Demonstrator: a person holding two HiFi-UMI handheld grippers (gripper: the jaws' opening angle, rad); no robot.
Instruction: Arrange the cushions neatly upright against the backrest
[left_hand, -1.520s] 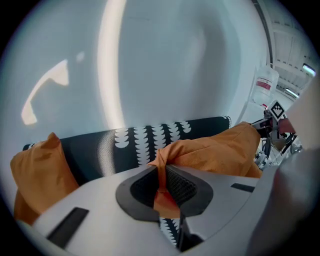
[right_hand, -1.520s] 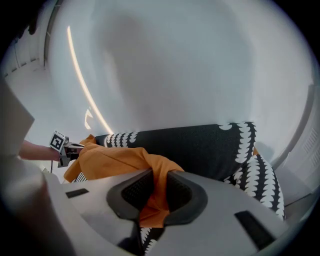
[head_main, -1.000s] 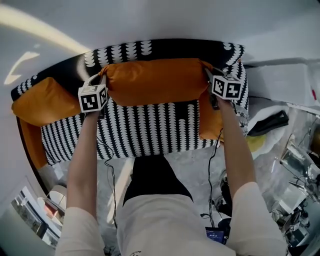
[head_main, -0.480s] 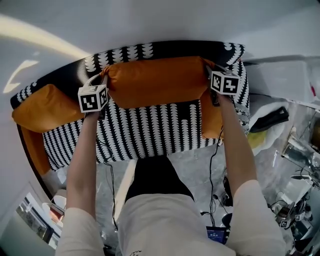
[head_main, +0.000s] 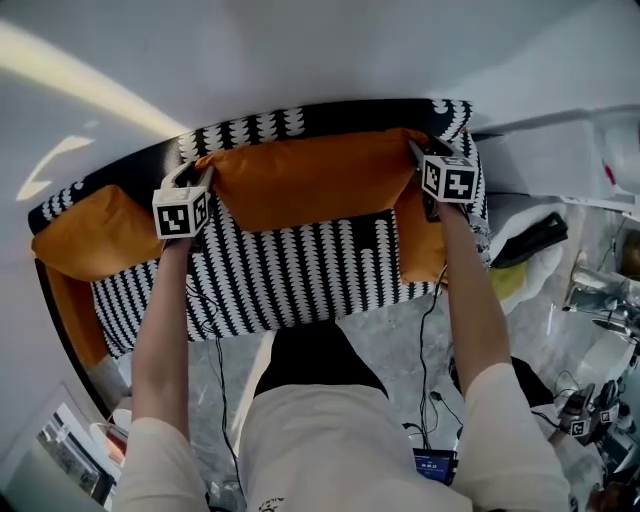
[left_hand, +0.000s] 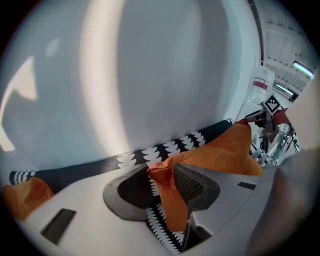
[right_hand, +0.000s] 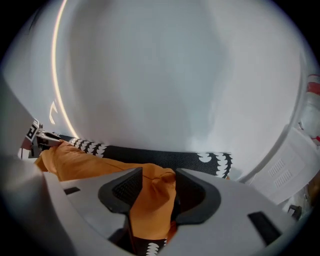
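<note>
My left hand-held gripper (left_hand: 160, 187) and right hand-held gripper (right_hand: 156, 189) have just spread, corners of the long orange fabric cushion (head_main: 300, 180) between their parted jaws; another orange cushion (head_main: 95, 235) slumps at the black-and-white patterned sofa's (head_main: 290, 270) left end

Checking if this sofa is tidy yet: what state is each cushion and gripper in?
left gripper: open, jaws have just been opening, a corner of the middle cushion between them.
right gripper: open, jaws have just been opening, the cushion's other top corner between them.
middle cushion: upright against the backrest.
left cushion: at the sofa's left end, unheld.
right cushion: at the sofa's right end, unheld.
</note>
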